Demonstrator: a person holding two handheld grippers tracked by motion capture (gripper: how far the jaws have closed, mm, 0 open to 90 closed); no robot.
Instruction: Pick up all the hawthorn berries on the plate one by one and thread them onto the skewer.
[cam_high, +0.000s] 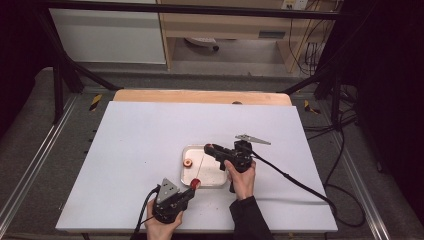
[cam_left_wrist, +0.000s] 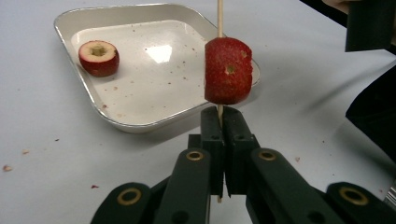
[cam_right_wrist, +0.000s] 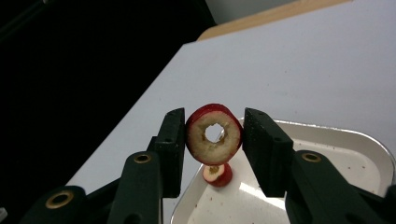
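white board (cam_high: 140, 150) covers the table, a wooden edge (cam_high: 200, 96) behind it, dark frame bars and cables around. on it sits a pale tray (cam_left_wrist: 88, 88) with one red fruit slice (cam_left_wrist: 98, 57). left gripper (cam_high: 192, 189) is pressed tight on a thin skewer (cam_left_wrist: 219, 18) carrying a red piece (cam_left_wrist: 228, 70). right gripper (cam_right_wrist: 214, 136), part open over the tray, pinches a cored fruit ring (cam_right_wrist: 214, 134).

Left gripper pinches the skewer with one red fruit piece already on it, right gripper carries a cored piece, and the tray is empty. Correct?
Not quite: the tray is not empty. The left gripper view shows one red fruit piece lying in it. The rest stands.
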